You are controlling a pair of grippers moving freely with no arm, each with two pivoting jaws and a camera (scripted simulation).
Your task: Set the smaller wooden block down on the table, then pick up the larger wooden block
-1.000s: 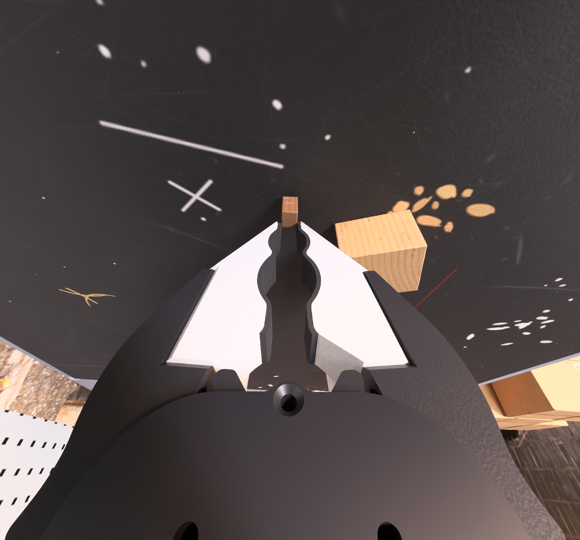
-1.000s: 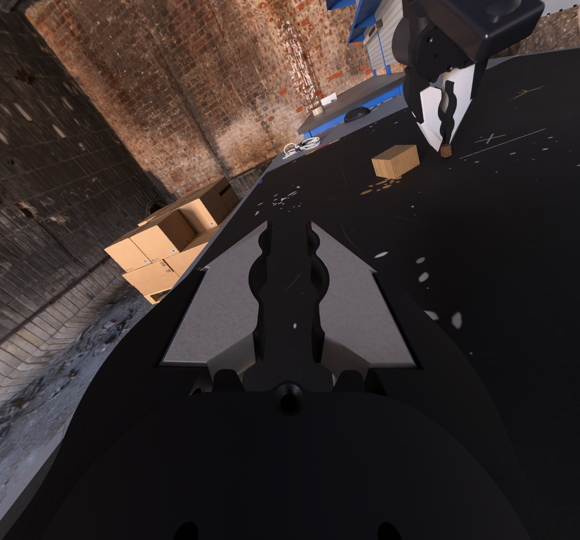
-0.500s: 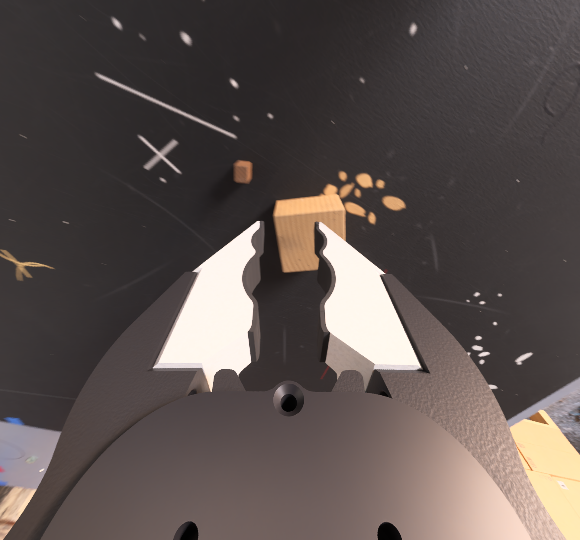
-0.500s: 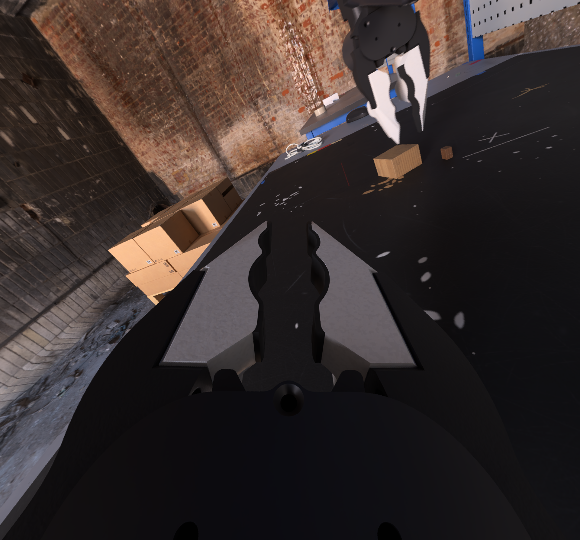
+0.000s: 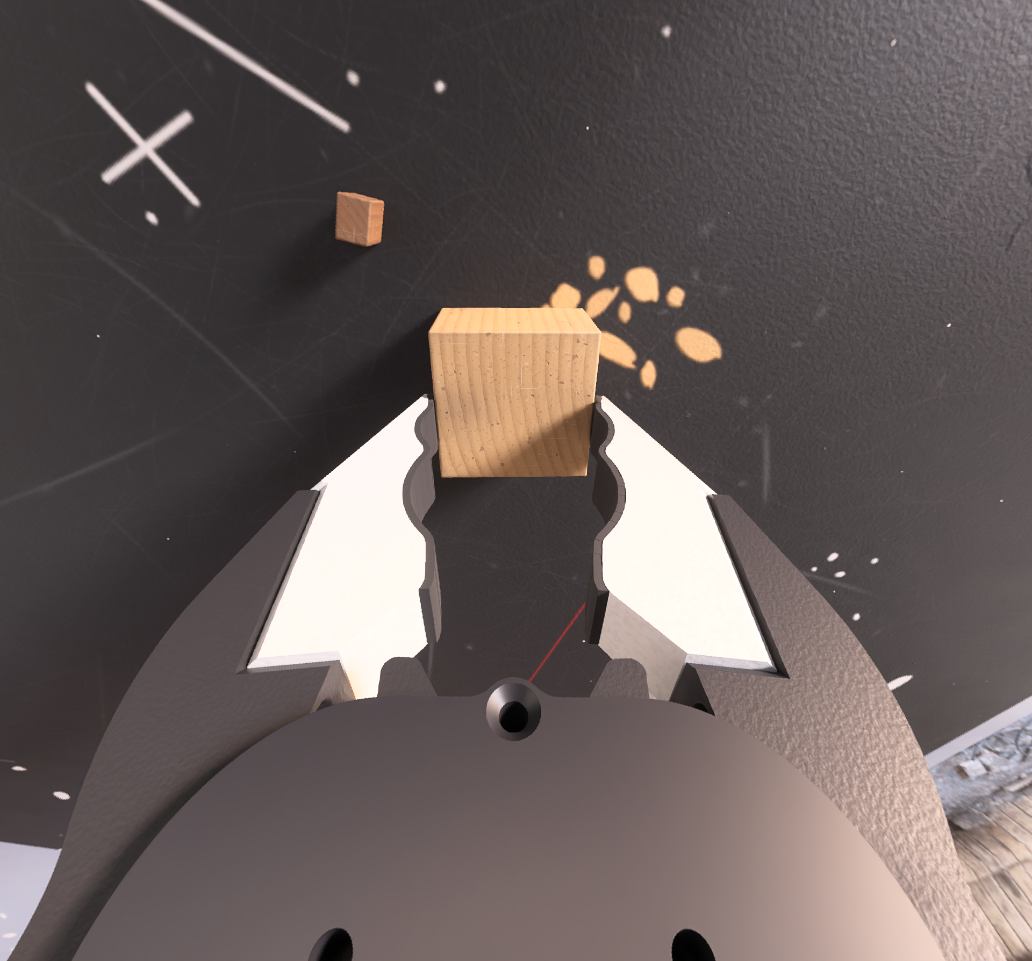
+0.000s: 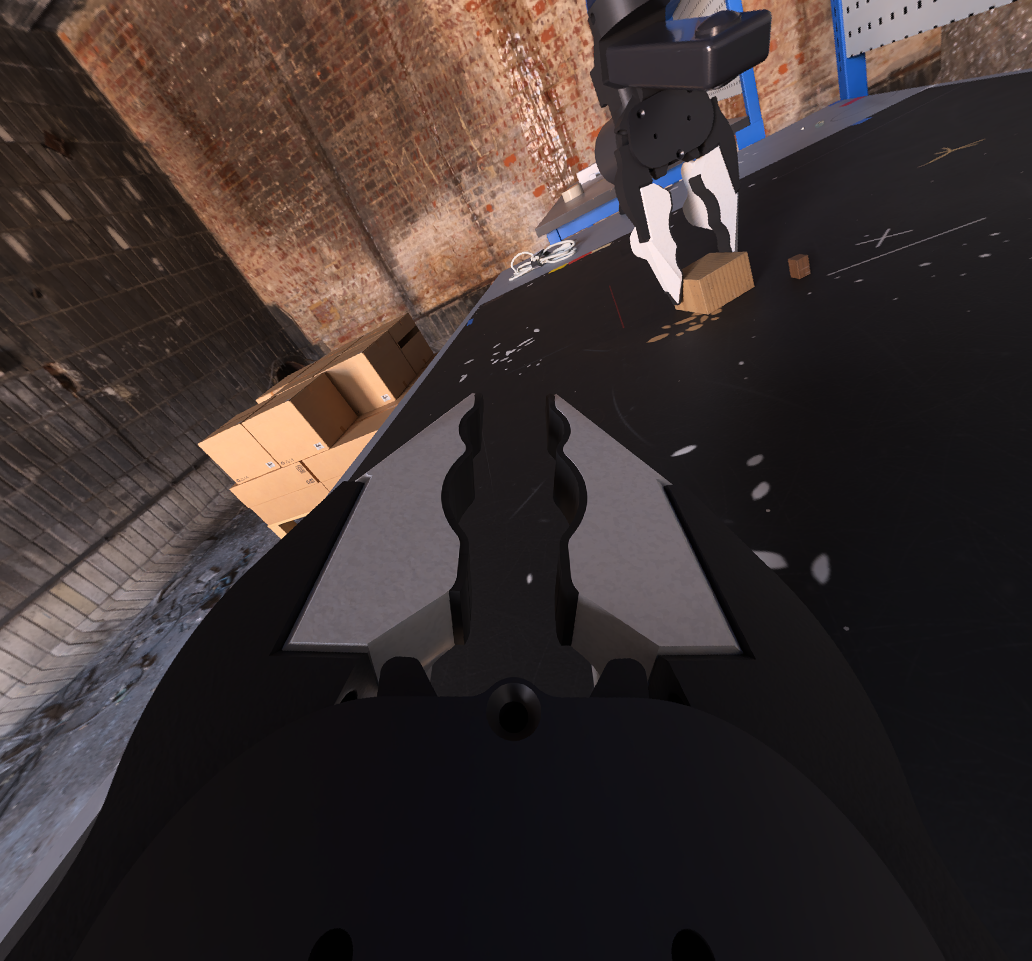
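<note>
The larger wooden block [image 5: 514,392] rests on the black table [image 5: 782,208]. My left gripper [image 5: 514,403] is open wide, one fingertip on each side of the block's near half and close against its sides. The smaller wooden block [image 5: 359,226] lies free on the table, up and to the left of it. The right wrist view shows the left gripper [image 6: 701,269] tilted down over the larger block [image 6: 720,281], with the smaller block [image 6: 798,266] to its right. My right gripper [image 6: 514,401] hovers low over the table's near part, jaws slightly apart and empty.
Tan paint splotches [image 5: 642,320] lie just beyond the larger block, and a white X mark [image 5: 146,147] is at far left. The table's edge [image 5: 977,733] runs at lower right. Cardboard boxes [image 6: 313,431] stand on the floor; a white cable [image 6: 541,258] lies at the table's far end.
My left gripper let go of the smaller block, moved right, opened wider and came down around the larger block. My right gripper has not moved.
</note>
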